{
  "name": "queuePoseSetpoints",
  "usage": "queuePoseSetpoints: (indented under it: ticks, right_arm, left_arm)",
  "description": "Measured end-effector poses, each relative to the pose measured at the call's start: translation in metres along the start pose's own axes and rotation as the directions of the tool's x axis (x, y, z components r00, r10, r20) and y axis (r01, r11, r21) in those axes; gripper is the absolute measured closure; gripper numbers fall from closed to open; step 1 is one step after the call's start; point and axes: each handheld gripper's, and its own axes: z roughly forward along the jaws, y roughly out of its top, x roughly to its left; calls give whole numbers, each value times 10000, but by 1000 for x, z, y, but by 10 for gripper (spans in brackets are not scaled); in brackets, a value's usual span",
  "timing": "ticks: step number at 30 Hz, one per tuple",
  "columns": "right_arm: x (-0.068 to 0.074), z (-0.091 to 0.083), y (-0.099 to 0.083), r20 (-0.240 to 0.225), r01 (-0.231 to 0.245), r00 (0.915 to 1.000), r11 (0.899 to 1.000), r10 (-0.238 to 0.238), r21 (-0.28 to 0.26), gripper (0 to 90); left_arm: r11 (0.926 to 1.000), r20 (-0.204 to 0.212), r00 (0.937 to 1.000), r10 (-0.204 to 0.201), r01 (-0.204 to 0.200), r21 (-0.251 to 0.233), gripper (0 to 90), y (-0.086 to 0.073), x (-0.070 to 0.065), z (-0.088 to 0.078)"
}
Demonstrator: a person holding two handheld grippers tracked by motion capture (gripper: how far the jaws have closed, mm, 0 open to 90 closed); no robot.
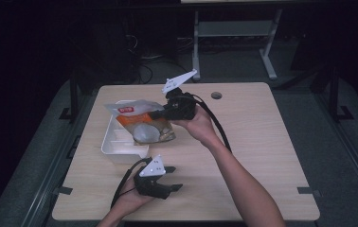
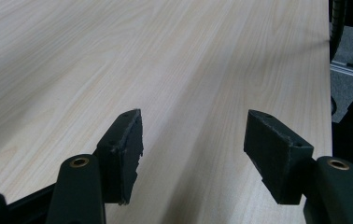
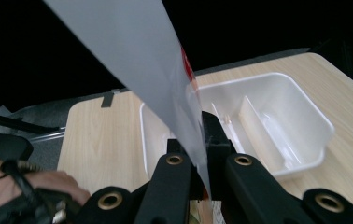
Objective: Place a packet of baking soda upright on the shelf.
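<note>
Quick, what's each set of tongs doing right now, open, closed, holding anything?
Left tongs: open, nothing between them, over the table.
Right tongs: shut on the plastic bag, held above the white tray.

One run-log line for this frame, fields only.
left gripper: open, nothing held, low over table | right gripper: shut on snack bag, held above white divided tray
</note>
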Motion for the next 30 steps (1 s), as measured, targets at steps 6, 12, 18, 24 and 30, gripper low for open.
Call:
queuePoseSetpoints:
  ticks: [6, 12, 18, 24, 30]
  right_arm:
    - [1, 27, 9, -388, -133, 9992, 9998, 137, 115, 898]
    - [2, 44, 13, -620, -147, 9980, 9998, 156, 145, 898]
    - [2, 62, 16, -838, -291, 9960, 9995, 300, 115, 897]
    - [-1, 78, 14, -1050, -468, 9933, 9987, 487, 206, 897]
    - [0, 89, 11, -1348, -657, 9886, 9978, 668, 126, 897]
  left_arm:
    - [9999, -46, 10000, 32, -31, 99, 366, -2, 2, 0]
    - [9999, -84, 9999, -95, 95, 48, 362, -3, 5, -2]
    - [9999, -95, 9999, -133, 133, 19, 361, -4, 5, -2]
    - [9999, -7, 10000, -57, 57, 122, 360, -4, 3, 1]
    - [9999, -35, 9999, -121, 121, 40, 360, -4, 4, 0]
